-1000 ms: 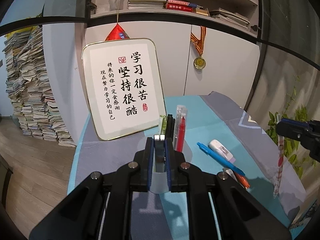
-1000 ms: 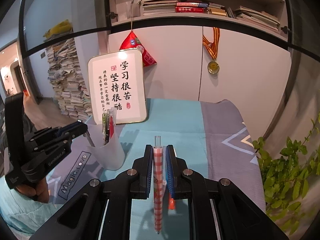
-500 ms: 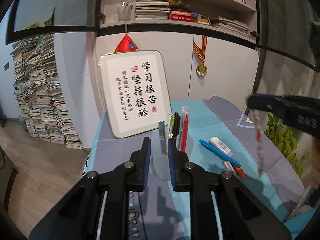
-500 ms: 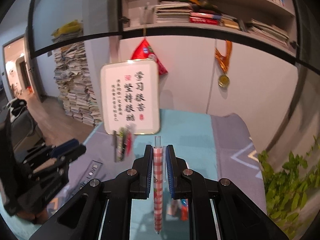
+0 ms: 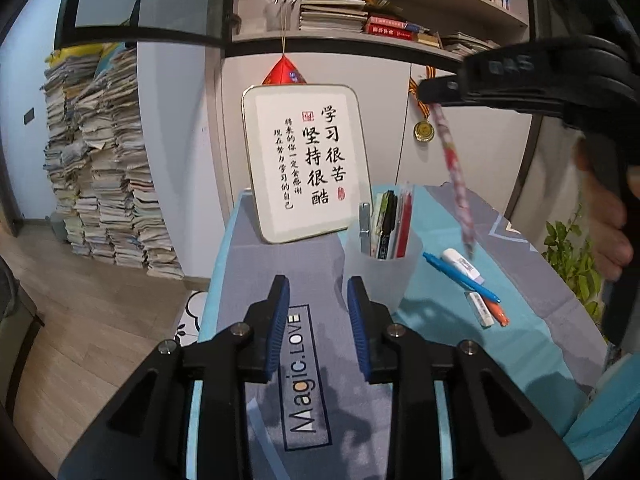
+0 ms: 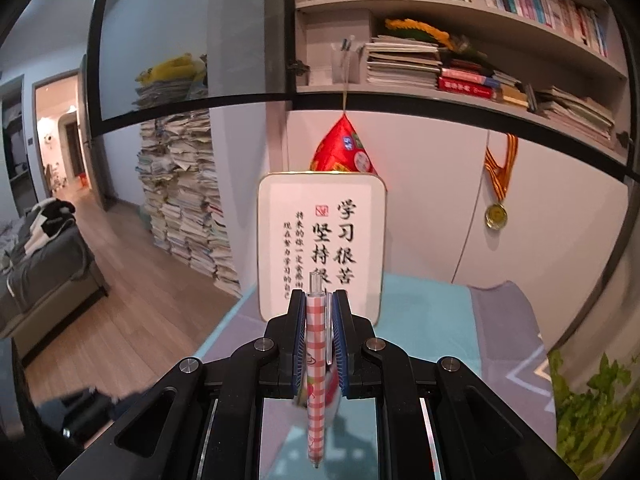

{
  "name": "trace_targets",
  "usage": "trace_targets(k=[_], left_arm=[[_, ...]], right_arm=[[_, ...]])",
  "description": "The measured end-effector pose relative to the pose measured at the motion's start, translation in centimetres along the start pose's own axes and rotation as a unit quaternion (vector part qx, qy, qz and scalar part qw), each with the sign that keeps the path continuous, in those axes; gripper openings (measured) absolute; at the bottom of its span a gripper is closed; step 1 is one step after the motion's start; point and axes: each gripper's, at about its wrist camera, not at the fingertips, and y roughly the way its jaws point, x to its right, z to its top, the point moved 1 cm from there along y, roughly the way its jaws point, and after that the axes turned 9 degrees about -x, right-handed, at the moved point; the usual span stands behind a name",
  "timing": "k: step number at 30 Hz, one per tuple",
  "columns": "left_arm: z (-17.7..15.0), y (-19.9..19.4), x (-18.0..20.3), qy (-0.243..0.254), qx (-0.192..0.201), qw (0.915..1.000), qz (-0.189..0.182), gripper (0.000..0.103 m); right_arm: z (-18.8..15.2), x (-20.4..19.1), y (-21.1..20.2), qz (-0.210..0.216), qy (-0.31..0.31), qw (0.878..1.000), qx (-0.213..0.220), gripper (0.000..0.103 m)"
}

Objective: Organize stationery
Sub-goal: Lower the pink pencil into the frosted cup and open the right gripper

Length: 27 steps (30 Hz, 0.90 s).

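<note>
Careful: your right claw (image 6: 320,344) pinches the pink checked pen (image 6: 316,364) high above the frosted pen cup (image 5: 380,276) on the tabletop (image 5: 256,280); dropped slanted, it could miss. Your left claw (image 5: 319,320), clamped on the cup's rim a second ago, is spreading, empty, just beside it.

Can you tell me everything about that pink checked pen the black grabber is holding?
The slim pen with a pink-and-white checked barrel has a clear plastic push-button top and a clear clip on its side. Little pictures decorate its lower barrel, too blurred to make out. The right gripper pinches it near the top between blue pads, and nothing else touches it. It hangs tip-down in the air, slanted, above the loose pens on the blue and grey tablecloth, right of the frosted plastic cup.
</note>
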Motion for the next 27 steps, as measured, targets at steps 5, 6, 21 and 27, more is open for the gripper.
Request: trace_targets(k=[5,6,21,27], left_arm=[[-0.2,0.2,-0.6,-0.003,0.000,1.0000,-0.003,0.028],[-0.2,0.3,-0.7,-0.003,0.001,1.0000,-0.003,0.028],[0.1,2.6,-1.4,-0.009,-0.019,0.9997,-0.013,0.028],[0.1,2.6,-1.4,-0.011,-0.021,0.9997,-0.011,0.028]], right_arm=[[0.7,-0.4,2.7,-0.006,0.009,1.000,-0.007,0.014],[0.7,-0.4,3.0,-0.008,0.012,1.000,-0.007,0.014],[0.9,0.5,6.2,-0.016,0.034,0.999,-0.002,0.014],[0.1,0.7,6.6,-0.014,0.036,0.999,-0.017,0.014]])
